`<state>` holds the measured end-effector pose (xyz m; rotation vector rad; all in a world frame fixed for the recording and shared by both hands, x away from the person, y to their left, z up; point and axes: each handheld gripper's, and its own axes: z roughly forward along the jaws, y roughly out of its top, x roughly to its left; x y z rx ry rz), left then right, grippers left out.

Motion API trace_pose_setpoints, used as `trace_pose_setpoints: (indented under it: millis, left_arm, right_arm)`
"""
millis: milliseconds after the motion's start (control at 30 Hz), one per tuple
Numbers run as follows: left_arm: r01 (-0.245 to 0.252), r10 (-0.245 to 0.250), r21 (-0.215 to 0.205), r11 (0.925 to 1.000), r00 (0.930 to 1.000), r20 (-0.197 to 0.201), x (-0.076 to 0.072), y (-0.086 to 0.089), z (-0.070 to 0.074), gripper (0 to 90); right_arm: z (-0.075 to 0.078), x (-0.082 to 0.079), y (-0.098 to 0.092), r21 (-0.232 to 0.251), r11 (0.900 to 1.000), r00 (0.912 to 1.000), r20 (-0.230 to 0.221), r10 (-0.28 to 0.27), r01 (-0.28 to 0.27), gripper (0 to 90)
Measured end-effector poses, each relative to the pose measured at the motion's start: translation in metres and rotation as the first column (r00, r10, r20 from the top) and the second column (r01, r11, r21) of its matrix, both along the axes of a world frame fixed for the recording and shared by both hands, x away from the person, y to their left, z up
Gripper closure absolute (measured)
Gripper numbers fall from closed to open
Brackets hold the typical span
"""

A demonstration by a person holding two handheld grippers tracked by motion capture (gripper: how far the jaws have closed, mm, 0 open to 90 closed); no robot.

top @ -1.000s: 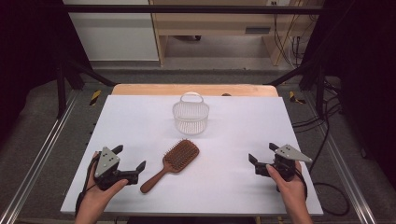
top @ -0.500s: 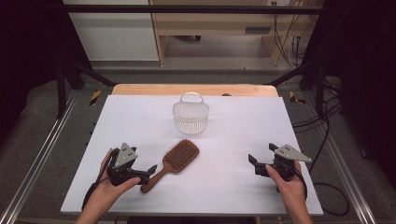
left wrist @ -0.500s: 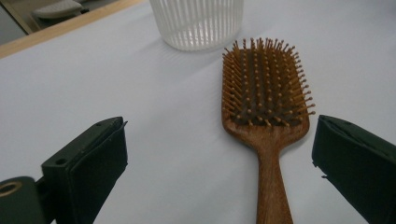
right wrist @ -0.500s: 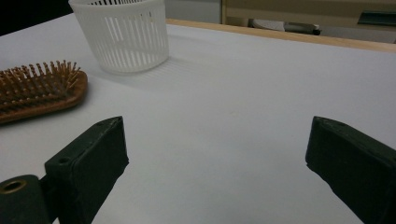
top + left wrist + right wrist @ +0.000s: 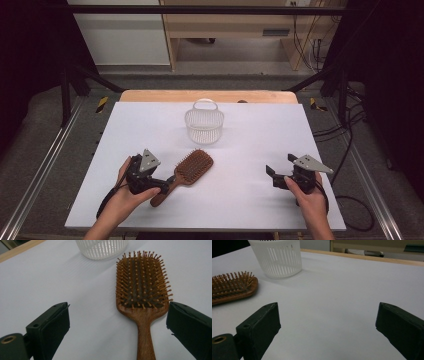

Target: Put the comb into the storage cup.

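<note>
left tongs [image 5: 117, 322] gape wide around the hairbrush [image 5: 142, 297] handle; right tongs [image 5: 274, 175] gape well apart, over bare tabletop [image 5: 240, 150].

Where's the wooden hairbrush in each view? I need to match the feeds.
High view: hairbrush lies left of centre, handle at the left gripper.
Left gripper view: right of centre, handle between the open jaws, nearer the right one.
Right gripper view: head at the left edge.
Shared landmark: the white basket beyond the brush.

even overhead light keeps the white matte tabletop [image 5: 250, 150] bright, shadows soft and short; surroundings fall dark. nearby black jaws look slightly blurred in both gripper views.
</note>
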<state>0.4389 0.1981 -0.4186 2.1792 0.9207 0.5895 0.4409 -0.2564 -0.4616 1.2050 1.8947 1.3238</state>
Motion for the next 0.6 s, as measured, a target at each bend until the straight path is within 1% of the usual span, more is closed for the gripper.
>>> trace_pose_setpoints:
  millis: [100, 133, 200, 233, 300, 333, 467, 600]
  left_arm:
    - [0.007, -0.007, 0.008, 0.9999, 1.0000, -0.007, 0.000, -0.003, -0.001, 5.6]
    - [0.011, -0.011, 0.008, 0.9999, 0.9998, -0.016, 0.000, -0.005, -0.002, 5.8]
    - [0.016, -0.016, 0.015, 0.9998, 0.9997, -0.020, 0.000, -0.006, -0.003, 5.7]
    - [0.023, -0.023, 0.023, 0.9995, 0.9992, -0.032, 0.000, -0.008, -0.005, 5.7]
    - [0.025, -0.024, 0.025, 0.9994, 0.9990, -0.037, 0.000, -0.010, -0.007, 5.7]
    - [0.033, -0.031, 0.036, 0.9988, 0.9981, -0.053, 0.001, -0.012, -0.009, 5.7]
    - [0.055, -0.050, 0.060, 0.9967, 0.9949, -0.088, 0.002, -0.016, -0.013, 6.6]
    - [0.060, -0.052, 0.066, 0.9960, 0.9921, -0.114, 0.005, -0.019, -0.016, 6.7]
  right_arm:
    - [0.000, 0.000, 0.000, 0.001, 1.000, 1.0000, -0.006, 0.002, -0.002, 5.8]
    - [0.000, 0.000, 0.000, 0.001, 1.000, 1.0000, -0.007, 0.002, -0.002, 5.9]
    - [0.000, 0.000, 0.000, 0.000, 1.000, 1.0000, -0.007, 0.003, -0.003, 5.9]
    - [-0.001, 0.000, 0.000, -0.001, 1.000, 1.0000, -0.008, 0.004, -0.004, 5.9]
    - [-0.001, 0.000, 0.001, -0.001, 1.000, 0.9999, -0.010, 0.005, -0.005, 5.9]
    - [-0.001, 0.000, 0.001, -0.002, 1.000, 0.9999, -0.011, 0.005, -0.005, 5.9]
    - [-0.001, 0.001, 0.001, 0.000, 1.000, 0.9999, -0.015, 0.008, -0.008, 5.9]
    - [-0.001, 0.001, 0.001, -0.002, 1.000, 0.9998, -0.017, 0.008, -0.008, 5.9]
